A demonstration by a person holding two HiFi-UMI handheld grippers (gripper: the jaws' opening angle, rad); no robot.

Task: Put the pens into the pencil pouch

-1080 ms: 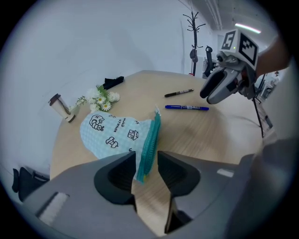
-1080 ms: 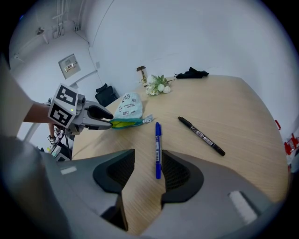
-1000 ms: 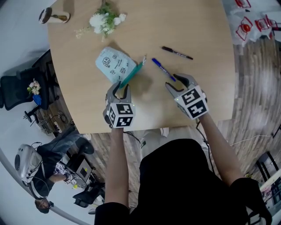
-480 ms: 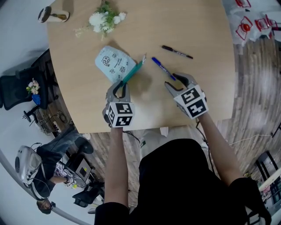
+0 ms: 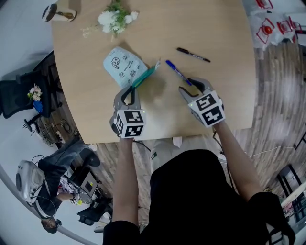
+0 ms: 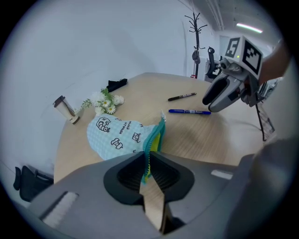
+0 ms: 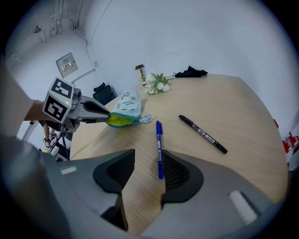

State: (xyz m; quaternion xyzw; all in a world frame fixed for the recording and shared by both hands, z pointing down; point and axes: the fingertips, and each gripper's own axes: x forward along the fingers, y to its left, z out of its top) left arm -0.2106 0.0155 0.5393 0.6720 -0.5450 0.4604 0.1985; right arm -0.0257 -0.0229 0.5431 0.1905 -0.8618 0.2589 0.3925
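A light-blue patterned pencil pouch (image 5: pixel 123 67) (image 6: pixel 119 135) (image 7: pixel 125 105) lies on the round wooden table (image 5: pixel 215 28), its teal zipper mouth open and yellow lining showing. My left gripper (image 5: pixel 128 91) (image 6: pixel 148 163) has just been closing and is now shut on the near rim of that mouth. A blue pen (image 5: pixel 178 73) (image 6: pixel 189 111) (image 7: pixel 159 144) lies flat on the wood. My right gripper (image 5: pixel 187 85) (image 7: pixel 148 156) is open just above the pen's near end, close to its right jaw. A black pen (image 5: pixel 192 55) (image 7: pixel 203 134) lies farther right.
A small bunch of white flowers (image 5: pixel 114 16) (image 7: pixel 156 84) and a little wooden stand (image 5: pixel 57 14) sit at the table's far side. A black cloth-like item (image 7: pixel 190 71) rests near the far edge. The table's near edge runs just behind both grippers.
The left gripper's jaws have narrowed onto the pouch's rim, and the pouch has shifted slightly. The right gripper and both pens have stayed where they were.
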